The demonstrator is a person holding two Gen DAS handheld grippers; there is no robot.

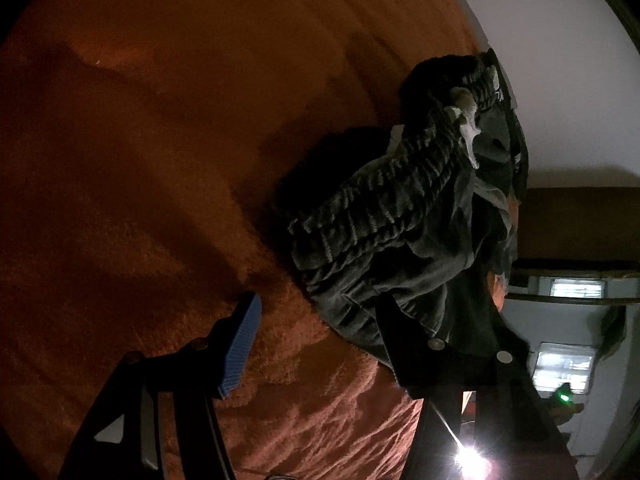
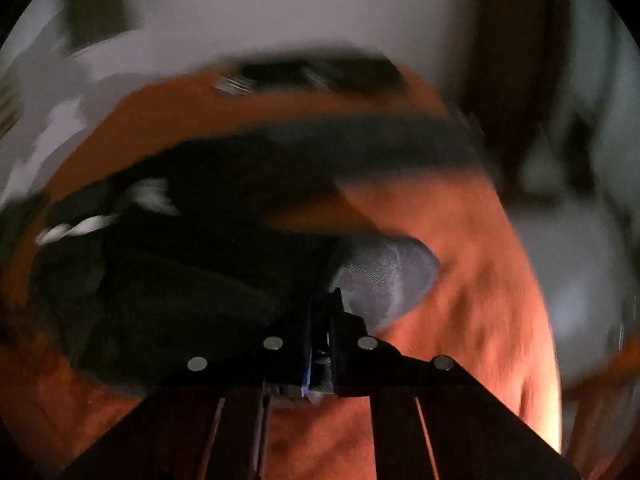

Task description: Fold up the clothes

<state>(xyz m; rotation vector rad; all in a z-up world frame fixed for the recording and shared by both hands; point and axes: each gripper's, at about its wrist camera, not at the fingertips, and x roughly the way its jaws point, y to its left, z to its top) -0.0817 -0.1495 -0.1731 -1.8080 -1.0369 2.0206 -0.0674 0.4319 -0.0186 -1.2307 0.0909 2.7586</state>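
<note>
Shorts (image 1: 400,232) bunched on blanket (image 1: 160,160); right gripper (image 2: 320,320) pinches fabric, left gripper (image 1: 320,344) spread. Thin pinch may slip.

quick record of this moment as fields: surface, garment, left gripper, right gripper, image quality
surface: orange plush blanket
garment: dark pants with ribbed elastic waistband, bunched in a heap, white drawstring showing
left gripper: jaws apart, blue pad over bare blanket, other finger at the garment's edge; no grip visible
right gripper: shut on dark pants, pinching a grey fold
image quality: right wrist view motion-blurred, left wrist view sharp
</note>
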